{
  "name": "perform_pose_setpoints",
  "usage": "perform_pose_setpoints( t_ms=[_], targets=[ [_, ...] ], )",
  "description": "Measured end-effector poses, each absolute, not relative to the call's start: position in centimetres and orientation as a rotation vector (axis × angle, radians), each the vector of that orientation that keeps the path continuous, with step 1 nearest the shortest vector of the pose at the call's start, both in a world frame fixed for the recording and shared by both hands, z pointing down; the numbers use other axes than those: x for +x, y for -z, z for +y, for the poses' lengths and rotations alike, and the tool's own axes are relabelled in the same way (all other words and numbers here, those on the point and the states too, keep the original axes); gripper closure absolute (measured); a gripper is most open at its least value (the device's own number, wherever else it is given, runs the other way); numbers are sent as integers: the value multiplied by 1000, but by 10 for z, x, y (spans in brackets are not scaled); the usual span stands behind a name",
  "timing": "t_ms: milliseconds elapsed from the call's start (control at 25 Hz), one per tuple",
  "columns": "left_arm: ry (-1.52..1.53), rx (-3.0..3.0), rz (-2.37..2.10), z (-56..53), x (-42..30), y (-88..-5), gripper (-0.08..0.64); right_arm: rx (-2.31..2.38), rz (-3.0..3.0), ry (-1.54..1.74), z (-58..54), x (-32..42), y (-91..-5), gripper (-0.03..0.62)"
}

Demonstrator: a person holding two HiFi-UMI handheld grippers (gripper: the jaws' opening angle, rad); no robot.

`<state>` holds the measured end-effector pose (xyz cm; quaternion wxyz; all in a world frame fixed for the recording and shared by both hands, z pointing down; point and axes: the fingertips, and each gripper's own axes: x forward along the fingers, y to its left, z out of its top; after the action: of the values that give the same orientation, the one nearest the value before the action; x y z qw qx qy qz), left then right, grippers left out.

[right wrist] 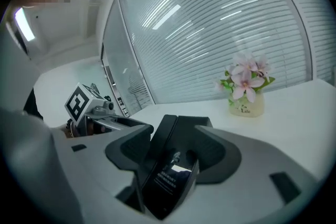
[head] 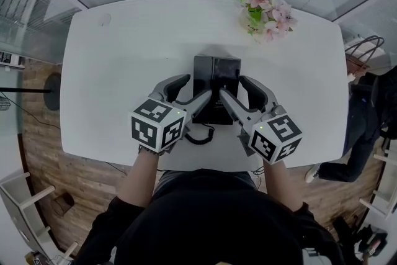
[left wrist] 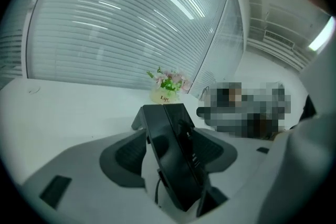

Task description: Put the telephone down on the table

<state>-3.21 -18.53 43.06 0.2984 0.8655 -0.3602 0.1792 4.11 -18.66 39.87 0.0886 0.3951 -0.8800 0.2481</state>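
**telephone held from both sides over mid-table**

the telephone (head: 217,80) sits at the centre of the head view, over the middle of the white table (head: 124,59). the left gripper (head: 198,86) takes its left side and the right gripper (head: 233,85) its right side. each gripper view shows the black body edge-on, filling the gap between the two pads. both pairs of jaws stand wide and appear clamped on the telephone. whether its base already rests on the table or hangs just above it cannot be told from these views.

the two-sided hold looks deliberate. the body is broad and wedge-shaped, so one grip on each side should keep it level and stop it twisting as it goes down. the cord (head: 200,136) loops below the telephone at the near edge, where it stays clear of the spot under the body. the flowers (head: 265,9) stand in the upper right of the frame, well apart from the telephone, so the middle is free for it.

counted: one telephone, one cord, two grippers, one table and one pot of flowers. one bystander (head: 366,127) stands at the right edge, away from the work.
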Motion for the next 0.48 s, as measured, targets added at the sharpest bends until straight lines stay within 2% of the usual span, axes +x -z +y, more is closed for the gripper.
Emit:
perform_pose_setpoints(
  t_ms=[120, 200, 480],
  targets=[
    [-444, 2380, -981, -189, -28, -409, 288, 1190, -2649, -647, -190, 39, -381, 348],
    [-423, 2434, -1005, -191, -27, -394, 333, 1201, -2675, -609, -191, 39, -370, 348],
    [-342, 2553, -1107, -200, -31, -352, 348, 1246, -2732, -449, -198, 40, -331, 348]
  ],
)
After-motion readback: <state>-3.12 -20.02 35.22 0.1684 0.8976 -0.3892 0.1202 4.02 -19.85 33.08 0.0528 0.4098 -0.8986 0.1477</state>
